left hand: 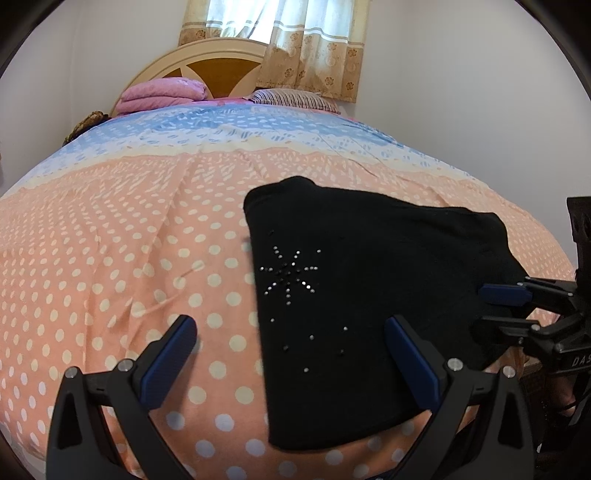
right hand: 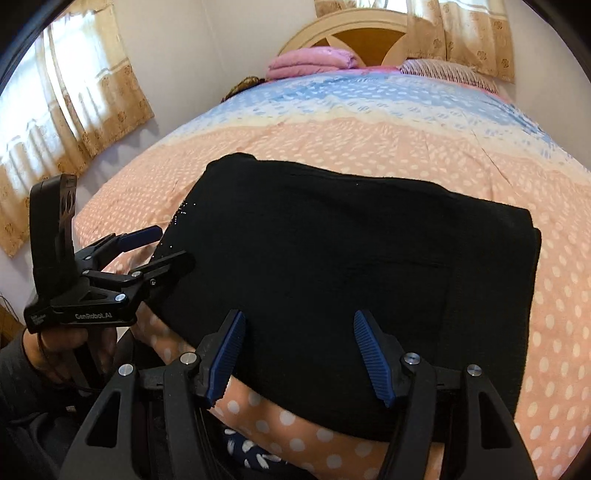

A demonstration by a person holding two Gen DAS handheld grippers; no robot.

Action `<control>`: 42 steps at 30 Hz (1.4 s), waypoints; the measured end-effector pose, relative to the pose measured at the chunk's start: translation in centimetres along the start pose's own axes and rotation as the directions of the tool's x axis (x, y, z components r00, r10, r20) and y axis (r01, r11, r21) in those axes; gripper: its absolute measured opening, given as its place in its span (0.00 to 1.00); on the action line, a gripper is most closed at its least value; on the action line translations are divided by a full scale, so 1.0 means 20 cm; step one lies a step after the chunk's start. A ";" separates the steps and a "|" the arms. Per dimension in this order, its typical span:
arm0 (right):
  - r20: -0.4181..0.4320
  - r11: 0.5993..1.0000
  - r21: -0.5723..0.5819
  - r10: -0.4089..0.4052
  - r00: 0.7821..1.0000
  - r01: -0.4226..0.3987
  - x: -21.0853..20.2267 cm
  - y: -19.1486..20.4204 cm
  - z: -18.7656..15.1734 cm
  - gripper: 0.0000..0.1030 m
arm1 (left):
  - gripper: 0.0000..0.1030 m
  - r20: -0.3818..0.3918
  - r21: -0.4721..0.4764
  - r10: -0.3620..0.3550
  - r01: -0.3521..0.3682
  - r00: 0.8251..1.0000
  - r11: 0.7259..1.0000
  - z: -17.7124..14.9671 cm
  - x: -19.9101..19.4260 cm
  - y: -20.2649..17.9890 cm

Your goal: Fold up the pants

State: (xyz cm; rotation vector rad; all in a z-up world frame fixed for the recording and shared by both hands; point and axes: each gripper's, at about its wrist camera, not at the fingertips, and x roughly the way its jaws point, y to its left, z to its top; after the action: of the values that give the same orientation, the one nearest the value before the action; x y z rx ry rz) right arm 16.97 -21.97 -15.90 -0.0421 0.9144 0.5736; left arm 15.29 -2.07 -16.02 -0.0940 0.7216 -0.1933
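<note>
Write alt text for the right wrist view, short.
Folded black pants lie on a peach polka-dot bedspread, with the open right gripper poised over their near edge. The left gripper, also open, sits at the pants' left edge; a headboard and pink folded blanket are behind.

Both tools are matte black plastic. The left gripper (left hand: 290, 347) has broad triangular cut-out arms, round silver screws at the pivots and smooth blue pads (left hand: 168, 363). The right gripper (right hand: 299, 356) matches it, but its blue pads (right hand: 373, 363) are ribbed. At the left of the right-wrist frame, white "GenRobot.AI" lettering marks the body, above a bare hand (right hand: 70, 350) and dark sleeve (right hand: 20, 376).
</note>
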 end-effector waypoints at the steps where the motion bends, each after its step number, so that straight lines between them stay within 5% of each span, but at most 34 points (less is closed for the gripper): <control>1: -0.006 1.000 0.013 0.011 1.000 -0.011 -0.01 -0.01 0.02 0.61 | 1.00 0.001 0.002 0.001 -0.001 1.000 1.000 0.00 0.00 0.00; 7: 0.065 0.996 0.025 0.087 0.994 -0.089 -0.08 0.03 0.22 0.61 | 1.00 0.023 0.017 0.012 -0.012 1.000 1.000 0.01 -0.04 0.01; 12: 0.053 0.983 0.035 0.176 0.983 -0.178 0.09 0.10 0.50 0.61 | 1.00 0.005 0.018 0.017 -0.017 1.000 1.000 -0.02 -0.01 0.02; 15: -0.040 0.990 0.012 0.140 0.989 -0.140 0.31 0.17 0.59 0.61 | 1.00 0.006 0.014 0.014 -0.014 1.000 1.000 -0.03 0.00 0.02; 17: -0.100 0.999 -0.024 0.040 0.994 -0.043 0.45 0.19 0.61 0.61 | 1.00 0.011 0.028 0.018 -0.019 1.000 0.999 -0.03 -0.01 0.02; 18: -0.113 0.999 -0.038 -0.010 0.994 0.006 0.51 0.20 0.61 0.63 | 1.00 0.010 0.032 0.020 -0.020 1.000 0.999 -0.03 0.00 0.02; 23: -0.081 1.000 -0.009 -0.010 0.997 0.009 0.51 0.18 0.60 0.65 | 1.00 -0.003 0.014 0.002 -0.002 1.000 1.000 -0.04 0.01 0.04; 28: 0.042 0.999 0.024 0.029 0.999 -0.030 0.22 0.10 0.47 0.66 | 1.00 0.037 0.019 0.023 -0.024 0.999 1.000 -0.02 -0.05 0.04; 33: 0.133 0.993 0.110 -0.050 0.990 0.035 -0.08 -0.13 0.26 0.66 | 1.00 0.062 -0.013 0.035 -0.034 0.997 0.999 -0.01 -0.07 0.07; 38: 0.111 0.974 0.226 -0.047 0.993 0.021 -0.12 -0.43 0.10 0.66 | 1.00 0.042 0.002 0.040 -0.040 0.998 0.999 -0.02 -0.04 0.04; 42: 0.186 0.973 0.227 -0.007 0.983 -0.036 -0.20 -0.44 0.08 0.67 | 1.00 0.042 0.021 0.047 -0.047 0.998 0.999 -0.02 -0.05 0.02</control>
State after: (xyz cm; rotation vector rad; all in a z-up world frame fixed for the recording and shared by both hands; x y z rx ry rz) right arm 20.46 -30.84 -13.69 0.2238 0.7942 0.4740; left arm 14.37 -1.51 -15.73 -0.0600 0.6797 -0.1539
